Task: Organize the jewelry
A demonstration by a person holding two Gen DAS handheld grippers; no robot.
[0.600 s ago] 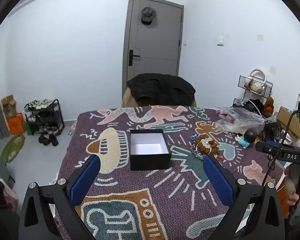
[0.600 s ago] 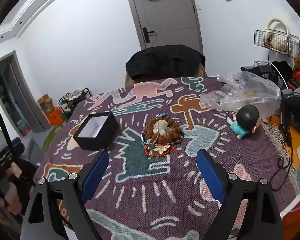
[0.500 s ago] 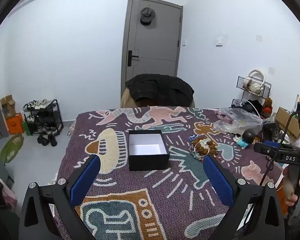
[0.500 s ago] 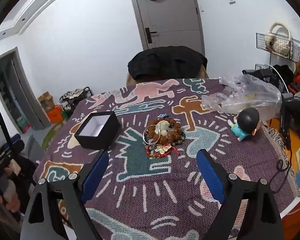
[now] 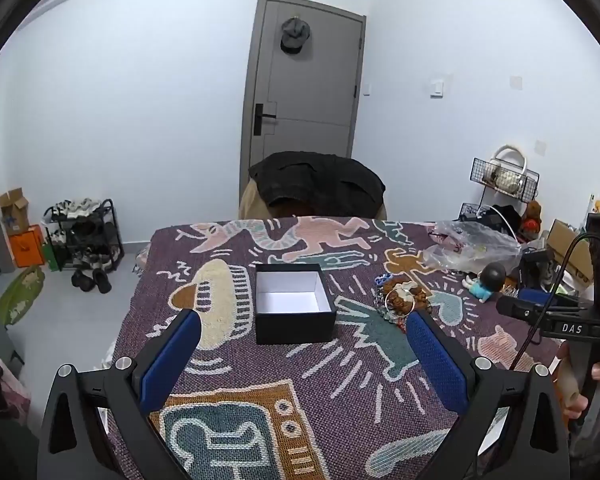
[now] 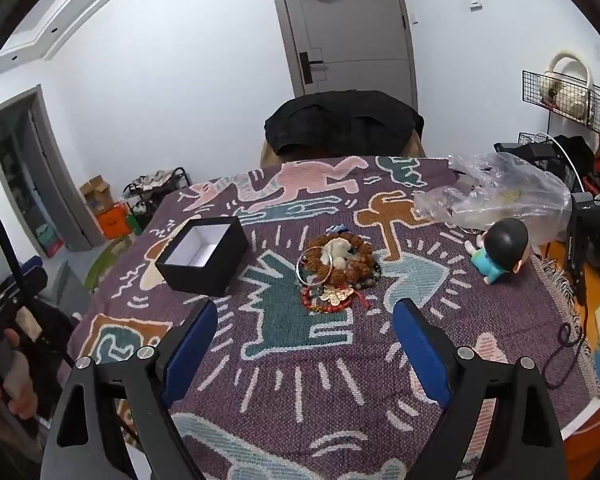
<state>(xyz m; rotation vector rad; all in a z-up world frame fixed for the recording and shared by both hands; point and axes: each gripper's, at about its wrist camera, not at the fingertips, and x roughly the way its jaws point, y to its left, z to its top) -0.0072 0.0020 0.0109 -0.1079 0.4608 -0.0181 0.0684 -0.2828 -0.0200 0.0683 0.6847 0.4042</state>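
Fingers spread wide and empty on both the left gripper (image 5: 300, 336) and right gripper (image 6: 305, 322), each hovers over the cloth (image 6: 284, 392), the right aimed at the jewelry (image 6: 337, 270) heaped at twelve o'clock, the open-topped box (image 6: 202, 255) waiting at ten, probably to receive it.

We see a crumpled clear plastic bag (image 6: 496, 194) beside a dark-haired toy figurine (image 6: 500, 248) on the patterned purple woven cloth (image 6: 292, 372).

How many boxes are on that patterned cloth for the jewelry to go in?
1. A single black box with a white inside sits open on the patterned cloth, left of the jewelry pile. The clear plastic bag could hide something more.
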